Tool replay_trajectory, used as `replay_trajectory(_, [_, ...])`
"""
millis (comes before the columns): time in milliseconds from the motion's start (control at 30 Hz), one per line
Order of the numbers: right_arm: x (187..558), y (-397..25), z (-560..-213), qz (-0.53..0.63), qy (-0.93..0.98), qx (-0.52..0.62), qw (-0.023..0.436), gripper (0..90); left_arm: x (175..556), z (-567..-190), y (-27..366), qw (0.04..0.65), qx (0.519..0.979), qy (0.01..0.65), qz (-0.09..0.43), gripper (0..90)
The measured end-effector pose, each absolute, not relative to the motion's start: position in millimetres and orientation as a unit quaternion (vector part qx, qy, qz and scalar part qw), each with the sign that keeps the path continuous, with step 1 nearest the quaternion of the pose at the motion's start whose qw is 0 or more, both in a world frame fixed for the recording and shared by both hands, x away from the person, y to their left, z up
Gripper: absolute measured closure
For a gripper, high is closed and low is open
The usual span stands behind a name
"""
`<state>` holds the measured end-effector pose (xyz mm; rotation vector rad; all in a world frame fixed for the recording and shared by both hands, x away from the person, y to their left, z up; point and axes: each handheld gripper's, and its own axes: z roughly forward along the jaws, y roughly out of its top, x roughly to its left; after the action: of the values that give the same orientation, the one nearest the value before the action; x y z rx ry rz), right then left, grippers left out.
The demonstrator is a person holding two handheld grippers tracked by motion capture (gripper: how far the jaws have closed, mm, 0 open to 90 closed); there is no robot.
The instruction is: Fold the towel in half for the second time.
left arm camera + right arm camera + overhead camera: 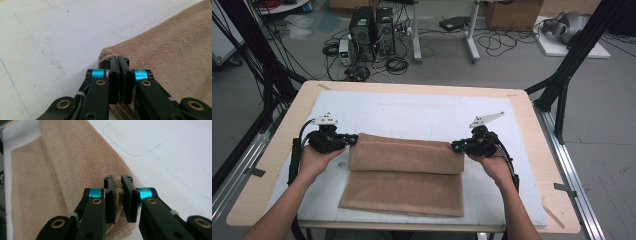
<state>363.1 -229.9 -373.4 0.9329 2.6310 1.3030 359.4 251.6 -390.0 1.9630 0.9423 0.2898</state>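
A tan terry towel [407,172] lies on the white mat [412,112], its far part folded over toward me in a thick roll above a flat lower layer. At the fold's left end, my left gripper [353,140] is shut on the towel; in the left gripper view its jaws [118,58] pinch the towel's corner [175,50]. My right gripper [455,146] grips the fold's right end. In the right gripper view, its jaws [117,178] stand a little apart with a bunch of towel [75,170] pressed between them.
The mat covers most of a wooden table [287,125]. Black frame posts [562,80] rise at the table's far corners. On the floor beyond are computer towers [372,30], cables and boxes. Bare mat lies beyond the towel and at both sides.
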Motion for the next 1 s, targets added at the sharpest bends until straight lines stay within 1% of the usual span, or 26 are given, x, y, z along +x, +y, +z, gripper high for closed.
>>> replay_trajectory(133, [354,-230,-363,0.428,0.856,0.287,0.038,82.2,348,-382,254,0.463,0.797,0.368,0.124,87.3])
replay_trajectory(267, [332,-230,-357,0.437,0.857,0.270,0.038,82.2,326,-374,259,0.479,0.796,0.348,0.126,87.3])
replay_trajectory(400, [301,-235,-359,0.451,0.857,0.246,0.031,81.7,288,-377,262,0.485,0.811,0.312,0.102,87.3])
replay_trajectory(467, [285,-238,-363,0.450,0.862,0.231,0.012,78.2,269,-383,263,0.475,0.827,0.289,0.082,86.8])
replay_trajectory(500, [280,-239,-364,0.455,0.862,0.223,0.001,75.6,261,-386,264,0.471,0.833,0.282,0.074,85.7])
replay_trajectory(533, [276,-240,-365,0.459,0.861,0.220,-0.007,73.2,257,-387,266,0.467,0.836,0.281,0.069,81.6])
replay_trajectory(567, [273,-241,-365,0.460,0.860,0.222,-0.008,71.3,255,-388,267,0.466,0.836,0.281,0.067,75.0])
replay_trajectory(633, [274,-243,-365,0.466,0.856,0.224,-0.006,68.7,254,-384,270,0.475,0.830,0.284,0.067,69.5])
replay_trajectory(733, [283,-243,-363,0.468,0.852,0.233,0.003,66.0,260,-376,270,0.486,0.821,0.288,0.081,64.1])
replay_trajectory(867, [298,-236,-367,0.452,0.858,0.243,0.013,62.3,271,-372,261,0.483,0.821,0.289,0.095,61.8])
replay_trajectory(1000, [309,-226,-379,0.443,0.864,0.238,0.009,62.8,279,-382,251,0.464,0.830,0.293,0.100,65.5])
